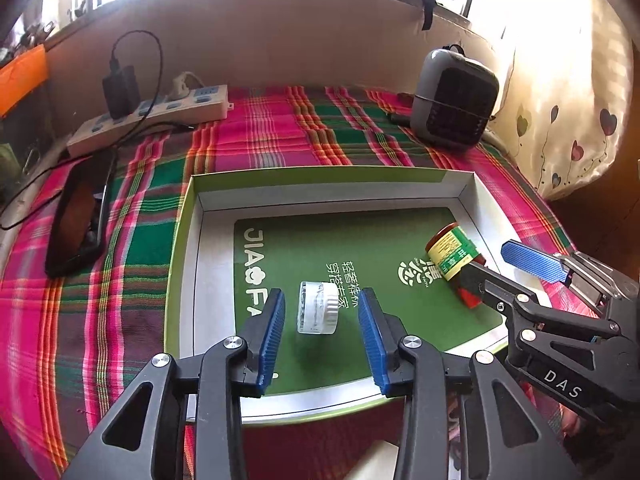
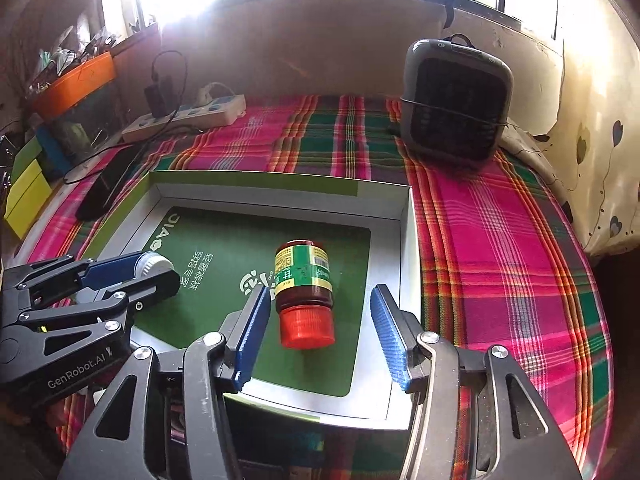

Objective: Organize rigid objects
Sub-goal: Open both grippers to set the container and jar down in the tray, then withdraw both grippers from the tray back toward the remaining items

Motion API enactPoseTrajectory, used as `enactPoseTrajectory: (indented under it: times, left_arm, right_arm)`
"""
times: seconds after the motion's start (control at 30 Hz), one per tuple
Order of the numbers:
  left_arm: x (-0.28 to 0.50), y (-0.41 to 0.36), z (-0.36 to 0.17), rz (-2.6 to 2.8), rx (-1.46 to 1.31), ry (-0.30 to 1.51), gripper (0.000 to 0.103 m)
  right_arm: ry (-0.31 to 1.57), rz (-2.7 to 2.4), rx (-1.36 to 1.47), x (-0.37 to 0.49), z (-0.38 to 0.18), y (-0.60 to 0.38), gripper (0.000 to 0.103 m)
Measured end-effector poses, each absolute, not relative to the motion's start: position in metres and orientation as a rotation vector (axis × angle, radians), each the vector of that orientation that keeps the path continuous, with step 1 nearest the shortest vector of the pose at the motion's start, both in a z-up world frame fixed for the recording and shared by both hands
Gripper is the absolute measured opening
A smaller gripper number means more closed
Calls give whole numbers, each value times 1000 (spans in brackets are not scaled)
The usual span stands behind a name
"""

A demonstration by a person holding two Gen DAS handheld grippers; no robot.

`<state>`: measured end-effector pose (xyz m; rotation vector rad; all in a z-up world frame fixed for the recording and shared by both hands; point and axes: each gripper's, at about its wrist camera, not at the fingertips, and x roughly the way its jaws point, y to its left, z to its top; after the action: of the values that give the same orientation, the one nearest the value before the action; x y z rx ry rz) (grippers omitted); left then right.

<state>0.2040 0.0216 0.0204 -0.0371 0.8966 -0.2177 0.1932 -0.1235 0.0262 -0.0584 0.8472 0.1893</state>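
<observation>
A shallow white-walled box (image 1: 320, 196) (image 2: 280, 196) with a green printed floor lies on the plaid cloth. Inside it, a small clear jar with a white ribbed lid (image 1: 318, 308) (image 2: 154, 264) rests on its side between the pads of my left gripper (image 1: 322, 300) (image 2: 156, 270), with a gap on each side. A sauce jar with a red lid and green label (image 2: 306, 292) (image 1: 452, 252) also lies on its side in the box. My right gripper (image 2: 320, 294) (image 1: 500, 266) straddles it; the jaws stand wide and the right pad is well off the jar.
A grey fan heater (image 1: 456, 100) (image 2: 456, 104) stands at the back right. A power strip with plugs and cables (image 1: 160, 112) and a dark phone (image 1: 76, 220) lie at the left. An orange bin (image 2: 76, 84) sits off the far left edge.
</observation>
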Motion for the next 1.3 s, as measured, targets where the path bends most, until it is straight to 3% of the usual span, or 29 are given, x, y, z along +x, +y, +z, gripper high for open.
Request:
enactPoseTrajectory:
  times: [0.43,0.7,1.3]
  left_arm:
    - [153,10,85,-170,33,707,38]
    - [114,7,128,-115,63,571,44]
    - [59,-2,147,18,128,482,44]
  right_arm:
    - [641,46,-149,147,87,-117,53]
    - [517,-32,-170,110,128,-120,53]
    - [455,-24,-128,56,148,-127,53]
